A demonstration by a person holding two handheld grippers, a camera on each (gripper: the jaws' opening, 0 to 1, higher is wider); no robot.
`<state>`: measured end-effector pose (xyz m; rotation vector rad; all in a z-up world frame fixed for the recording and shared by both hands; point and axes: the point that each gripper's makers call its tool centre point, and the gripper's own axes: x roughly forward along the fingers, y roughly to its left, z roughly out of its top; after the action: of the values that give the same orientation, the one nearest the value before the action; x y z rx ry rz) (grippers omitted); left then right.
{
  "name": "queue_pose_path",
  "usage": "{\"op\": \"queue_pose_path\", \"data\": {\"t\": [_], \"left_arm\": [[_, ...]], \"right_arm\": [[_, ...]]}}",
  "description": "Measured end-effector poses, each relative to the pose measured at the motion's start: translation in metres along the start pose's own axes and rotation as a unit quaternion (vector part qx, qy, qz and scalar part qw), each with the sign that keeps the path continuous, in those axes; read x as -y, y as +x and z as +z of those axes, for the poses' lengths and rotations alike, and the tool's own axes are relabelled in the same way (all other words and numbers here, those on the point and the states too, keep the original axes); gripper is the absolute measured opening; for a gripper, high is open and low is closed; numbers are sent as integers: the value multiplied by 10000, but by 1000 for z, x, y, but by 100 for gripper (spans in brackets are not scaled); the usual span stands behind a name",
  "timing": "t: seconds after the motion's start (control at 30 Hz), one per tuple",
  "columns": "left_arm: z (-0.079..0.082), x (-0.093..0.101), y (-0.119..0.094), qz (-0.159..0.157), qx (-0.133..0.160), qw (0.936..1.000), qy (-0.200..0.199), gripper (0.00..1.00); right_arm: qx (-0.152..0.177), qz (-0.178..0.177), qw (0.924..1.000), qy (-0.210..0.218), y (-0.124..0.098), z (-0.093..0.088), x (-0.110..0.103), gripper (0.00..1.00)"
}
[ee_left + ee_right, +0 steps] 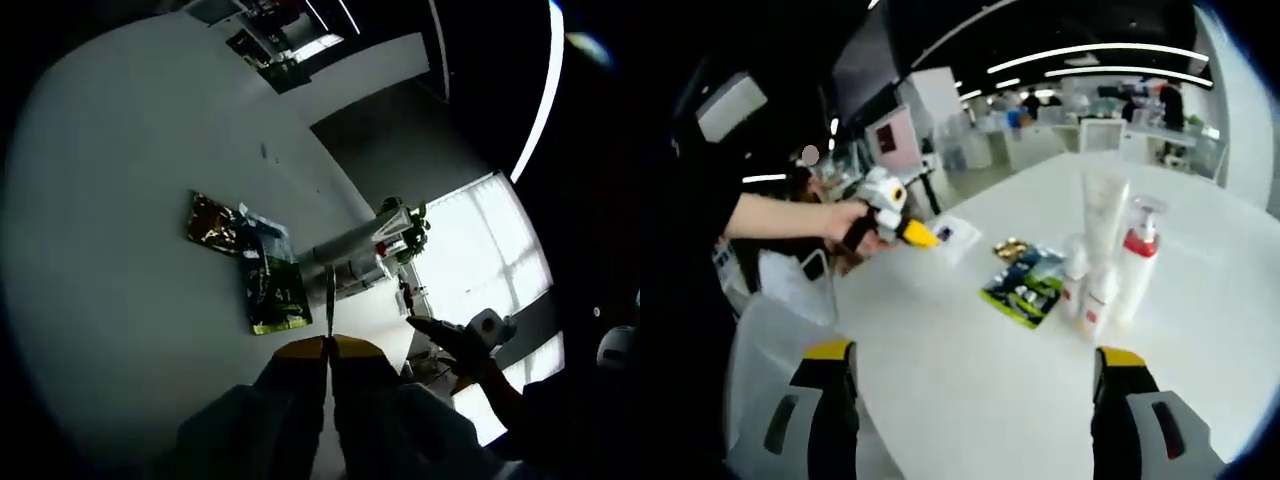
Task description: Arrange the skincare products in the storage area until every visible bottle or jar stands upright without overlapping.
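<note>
Several skincare products stand upright in a tight cluster on the white table (1200,250): a tall white tube (1102,215), a pump bottle with a red collar (1137,262) and two small white bottles (1072,275) (1098,302). My right gripper (975,355) is open, well short of them, with nothing between its jaws. A hand holds my left gripper (902,222) above the table's left edge, its yellow tips together. In the left gripper view, which is rolled sideways, the left gripper (328,345) is shut and empty, pointing at the bottle cluster (350,250).
A green and dark sachet (1025,282) and a gold sachet (1010,247) lie flat just left of the bottles, also seen as sachets (268,280). A white card (945,232) lies near the left gripper. Office desks stand beyond the table.
</note>
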<state>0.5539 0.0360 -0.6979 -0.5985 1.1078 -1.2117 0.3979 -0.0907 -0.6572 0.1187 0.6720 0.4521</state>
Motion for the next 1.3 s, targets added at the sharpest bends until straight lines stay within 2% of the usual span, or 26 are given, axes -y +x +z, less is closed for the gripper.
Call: {"op": "queue_pose_path", "data": {"t": [0.4, 0.73, 0.9, 1.3], "left_arm": [[3, -35, 10, 228, -23, 9992, -312, 1], [3, -51, 20, 315, -96, 9983, -488, 1], [3, -60, 23, 377, -133, 9977, -541, 1], [0, -75, 31, 545, -219, 9962, -636, 0]], "right_arm": [[21, -32, 9999, 121, -3, -4, 5, 99], [-132, -78, 9998, 131, -4, -12, 17, 99], [-87, -117, 9998, 159, -3, -9, 22, 98], [-70, -126, 9992, 360, -3, -16, 26, 96]]}}
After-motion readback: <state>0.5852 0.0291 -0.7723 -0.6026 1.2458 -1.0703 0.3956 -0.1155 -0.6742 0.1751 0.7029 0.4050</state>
